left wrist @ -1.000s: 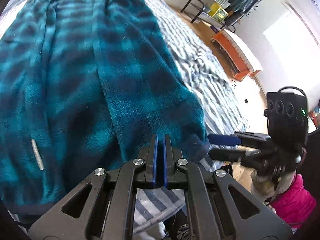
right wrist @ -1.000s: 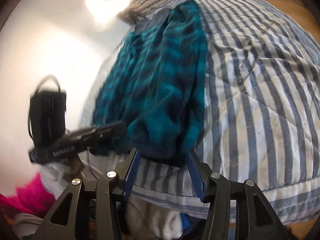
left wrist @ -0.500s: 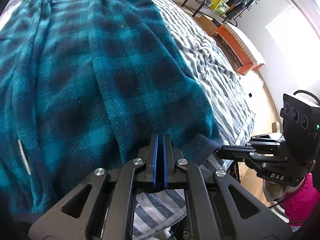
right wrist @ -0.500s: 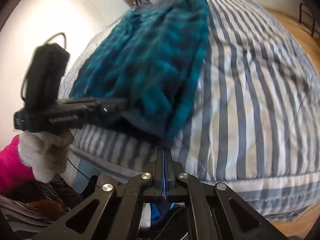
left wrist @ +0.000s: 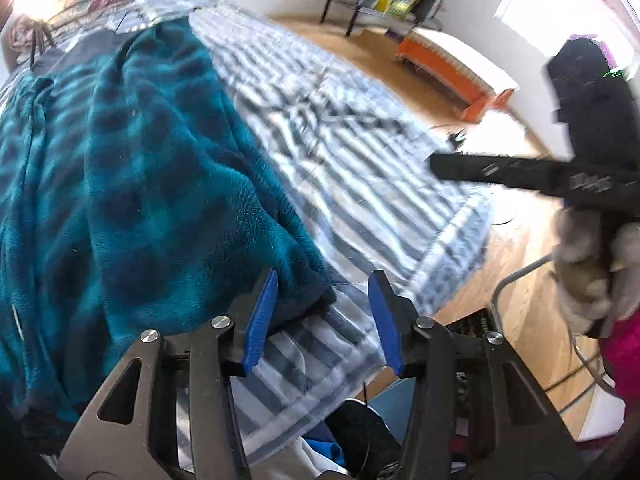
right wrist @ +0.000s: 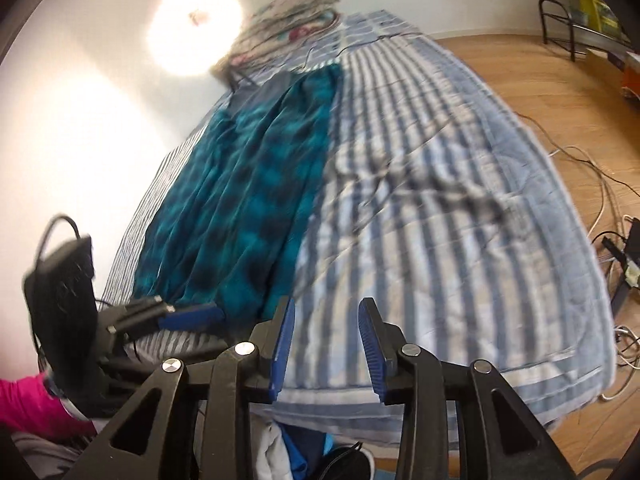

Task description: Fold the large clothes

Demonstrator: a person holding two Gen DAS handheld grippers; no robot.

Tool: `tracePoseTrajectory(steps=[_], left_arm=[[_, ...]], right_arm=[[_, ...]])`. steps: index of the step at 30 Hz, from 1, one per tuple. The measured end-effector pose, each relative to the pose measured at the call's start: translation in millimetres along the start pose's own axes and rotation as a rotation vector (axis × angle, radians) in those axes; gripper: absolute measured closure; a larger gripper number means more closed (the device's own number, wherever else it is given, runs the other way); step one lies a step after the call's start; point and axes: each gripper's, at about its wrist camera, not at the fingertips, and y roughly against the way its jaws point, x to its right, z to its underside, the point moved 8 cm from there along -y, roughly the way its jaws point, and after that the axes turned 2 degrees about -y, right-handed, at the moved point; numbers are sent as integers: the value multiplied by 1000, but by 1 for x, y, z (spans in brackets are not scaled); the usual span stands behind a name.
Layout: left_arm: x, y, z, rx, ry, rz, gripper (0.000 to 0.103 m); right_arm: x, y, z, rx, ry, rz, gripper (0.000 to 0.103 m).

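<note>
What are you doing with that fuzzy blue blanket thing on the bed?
A person is folding a big teal plaid fleece garment that lies lengthwise on the striped bedspread. They work with a gripper in each hand. The left gripper has just been opening, with the garment's dark hem corner between its pads but not pinched. The right gripper has also just been opening and holds nothing, over bare bedspread beside the garment.

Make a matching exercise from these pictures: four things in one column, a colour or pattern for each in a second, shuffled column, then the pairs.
Things:
1. fleece garment
2. bedspread
3. low bench
4. sleeve

Colours:
A. orange
B. bright pink
C. teal and dark plaid
D. blue and white stripes

Pairs: 1-C, 2-D, 3-A, 4-B
</note>
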Motion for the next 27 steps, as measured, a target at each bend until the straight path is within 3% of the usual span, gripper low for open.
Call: tracePoseTrajectory(steps=[4,7,9,12,17,27], left_arm=[[-6,-23,7,-57,25,-47,55],[-6,-27,10,-37,-17,-81,56],[-11,-27,10,-26,-37,-115,76],[-23,-21,8,-14,24,-77,91],[-33,5,3,38,140,8,93],[-47,56,-6,130,257,106,93]], right_arm=[[10,6,-8,16,-18,-14,67],[13,6,-17,20,-20,-26,67],[14,4,-23,19,-21,-35,65],[11,-6,-39,11,-27,-73,54],[0,-28,-79,27,-46,-120,37],[-13,-119,-155,-25,-108,-153,30]])
